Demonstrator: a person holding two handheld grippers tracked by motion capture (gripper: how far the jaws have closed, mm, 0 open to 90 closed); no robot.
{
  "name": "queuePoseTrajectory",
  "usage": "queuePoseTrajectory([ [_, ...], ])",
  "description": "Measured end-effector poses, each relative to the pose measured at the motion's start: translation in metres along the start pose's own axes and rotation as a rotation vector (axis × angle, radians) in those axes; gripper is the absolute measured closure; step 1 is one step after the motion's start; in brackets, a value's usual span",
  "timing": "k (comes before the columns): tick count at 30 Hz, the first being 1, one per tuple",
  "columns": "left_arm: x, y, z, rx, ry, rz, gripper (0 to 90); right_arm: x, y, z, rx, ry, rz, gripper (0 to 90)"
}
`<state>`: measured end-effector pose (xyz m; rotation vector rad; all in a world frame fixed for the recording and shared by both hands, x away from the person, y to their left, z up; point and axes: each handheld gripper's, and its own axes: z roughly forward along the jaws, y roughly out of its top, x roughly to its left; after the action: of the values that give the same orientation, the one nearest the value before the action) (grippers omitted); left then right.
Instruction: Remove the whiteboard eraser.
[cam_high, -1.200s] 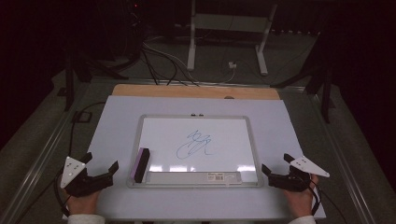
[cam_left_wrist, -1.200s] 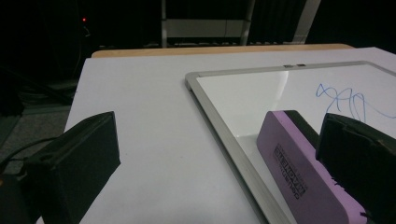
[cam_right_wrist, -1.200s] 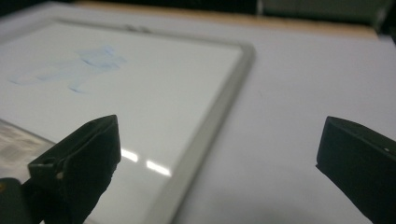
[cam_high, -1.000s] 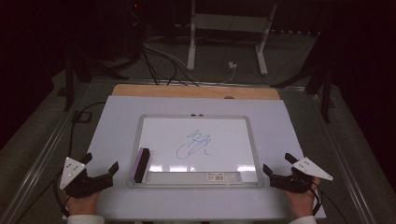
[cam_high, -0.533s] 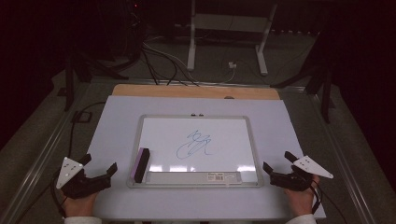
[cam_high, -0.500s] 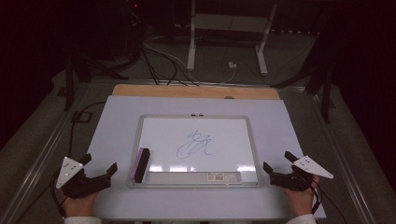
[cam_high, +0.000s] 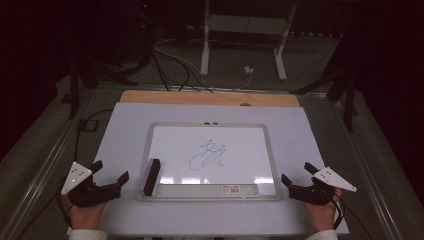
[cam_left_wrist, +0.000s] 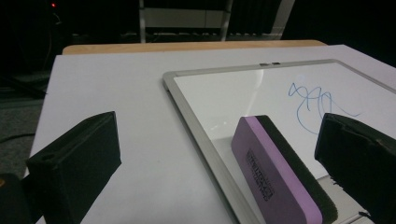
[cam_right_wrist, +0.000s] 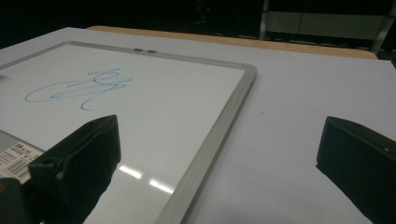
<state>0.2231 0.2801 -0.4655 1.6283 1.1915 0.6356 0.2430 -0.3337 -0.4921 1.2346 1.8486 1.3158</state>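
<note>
High view: the whiteboard (cam_high: 212, 160) lies centred on the table (cam_high: 320, 145), bearing a blue scribble (cam_high: 207, 155); left gripper (cam_high: 107, 180) and right gripper (cam_high: 295, 179) flank it, jaws spread, empty. Left gripper view: the purple eraser (cam_left_wrist: 275, 179) stands on edge at the frame, its black print unreadable. Right gripper view: a barcode label (cam_right_wrist: 14, 161) occupies the tray, text illegible.

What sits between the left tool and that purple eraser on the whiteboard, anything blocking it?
Nothing visible. The left tool is open beside the whiteboard, and only bare white table surface lies between it and the eraser, which stands on edge at the board's left side.
</note>
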Motion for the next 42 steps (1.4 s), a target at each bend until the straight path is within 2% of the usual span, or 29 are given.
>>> queuePoseTrajectory([
  [12, -0.004, 0.003, 0.014, 0.049, -0.030, -0.001, 1.7, 0.000, 0.000, 0.000, -0.001, 0.007, 0.011, 0.2],
  [25, -0.011, 0.006, 0.028, 0.141, -0.059, 0.020, 3.7, -0.001, 0.000, 0.000, -0.001, 0.014, 0.018, 0.2],
  [28, -0.013, 0.006, 0.031, 0.158, -0.055, 0.023, 4.1, -0.001, 0.000, -0.001, -0.002, 0.013, 0.018, 0.2],
  [33, -0.013, 0.003, 0.036, 0.186, -0.063, 0.016, 4.7, -0.001, 0.000, -0.001, -0.003, 0.015, 0.020, 0.2],
  [39, -0.015, 0.001, 0.041, 0.225, -0.078, 0.025, 5.8, 0.000, 0.001, -0.001, -0.003, 0.017, 0.020, 0.2],
  [42, -0.015, 0.000, 0.043, 0.246, -0.079, 0.014, 7.1, 0.000, 0.001, -0.001, -0.003, 0.018, 0.019, 0.2],
])
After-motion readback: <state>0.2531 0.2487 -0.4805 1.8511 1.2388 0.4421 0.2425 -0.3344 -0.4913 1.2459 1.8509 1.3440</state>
